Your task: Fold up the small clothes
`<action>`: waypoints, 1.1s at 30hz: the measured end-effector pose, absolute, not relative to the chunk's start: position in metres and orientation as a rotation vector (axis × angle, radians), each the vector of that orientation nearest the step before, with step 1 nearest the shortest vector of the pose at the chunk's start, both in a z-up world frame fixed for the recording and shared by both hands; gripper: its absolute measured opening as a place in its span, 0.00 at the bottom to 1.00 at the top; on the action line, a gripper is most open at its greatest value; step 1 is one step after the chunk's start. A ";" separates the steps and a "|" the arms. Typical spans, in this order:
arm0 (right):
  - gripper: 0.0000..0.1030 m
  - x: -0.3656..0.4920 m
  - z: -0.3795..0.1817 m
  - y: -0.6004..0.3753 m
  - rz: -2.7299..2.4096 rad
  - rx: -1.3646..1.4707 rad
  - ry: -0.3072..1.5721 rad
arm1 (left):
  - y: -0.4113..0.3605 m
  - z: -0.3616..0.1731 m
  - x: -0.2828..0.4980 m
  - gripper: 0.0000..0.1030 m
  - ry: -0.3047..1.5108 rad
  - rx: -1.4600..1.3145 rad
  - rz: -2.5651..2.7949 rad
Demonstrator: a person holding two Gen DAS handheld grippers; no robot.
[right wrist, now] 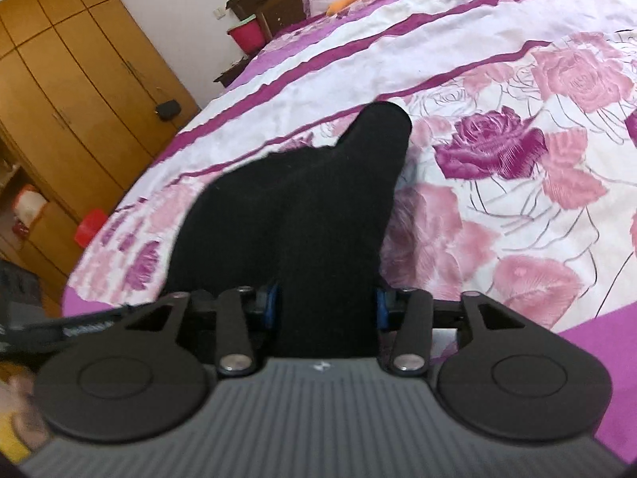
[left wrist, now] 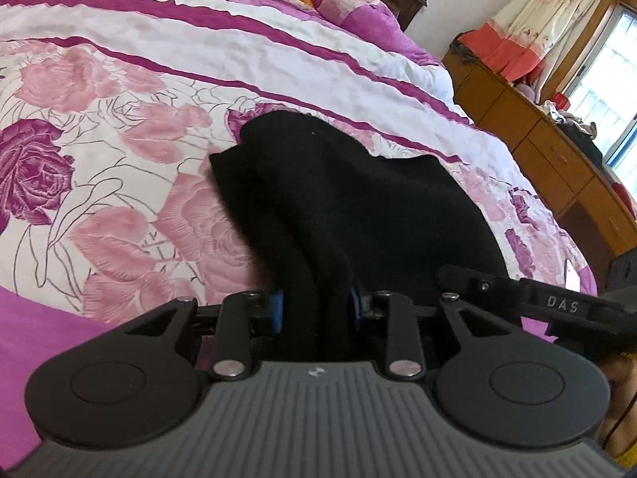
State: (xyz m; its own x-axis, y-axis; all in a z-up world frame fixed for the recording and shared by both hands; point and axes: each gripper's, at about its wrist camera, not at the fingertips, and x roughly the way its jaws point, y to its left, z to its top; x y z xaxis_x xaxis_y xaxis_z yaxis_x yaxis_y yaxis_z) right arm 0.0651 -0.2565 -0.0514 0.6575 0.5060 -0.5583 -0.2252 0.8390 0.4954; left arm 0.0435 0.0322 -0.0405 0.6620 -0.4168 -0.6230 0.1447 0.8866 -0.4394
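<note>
1. Grey ribbed housing fills the bottom of both wrist views, one per gripper, each with two black round pivots.
2. One left gripper has its two blue pads clamped on one black garment, which rises between them at lower centre.
3. One right gripper likewise pinches black cloth between its two blue pads; whether this is the same garment I cannot tell.
4. From each gripper the cloth stretches up to mid-frame over one bed with a rose-print cover.
5. Upper right of the left view: one wooden dresser and one curtain.
6. Upper left of the right view: one wooden wardrobe; two red containers, one by the headboard, one on the floor.
</note>
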 end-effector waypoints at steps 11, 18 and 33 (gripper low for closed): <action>0.59 0.041 -0.045 -0.265 0.359 0.471 0.696 | 0.035 -0.015 0.016 0.48 0.745 -0.268 -0.218; 0.59 0.000 -0.021 -0.266 0.344 0.429 0.616 | 0.026 0.002 -0.013 0.54 0.748 -0.172 -0.165; 0.70 -0.067 -0.017 -0.246 0.281 0.288 0.596 | 0.003 -0.003 -0.055 0.72 0.763 -0.096 -0.114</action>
State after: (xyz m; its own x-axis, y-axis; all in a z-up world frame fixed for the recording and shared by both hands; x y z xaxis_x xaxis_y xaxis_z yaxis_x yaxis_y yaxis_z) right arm -0.0666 -0.2459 -0.0166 0.7918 0.3401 -0.5074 -0.1754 0.9223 0.3445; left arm -0.0553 0.0034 -0.0026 0.7174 -0.1378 -0.6830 0.0682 0.9894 -0.1280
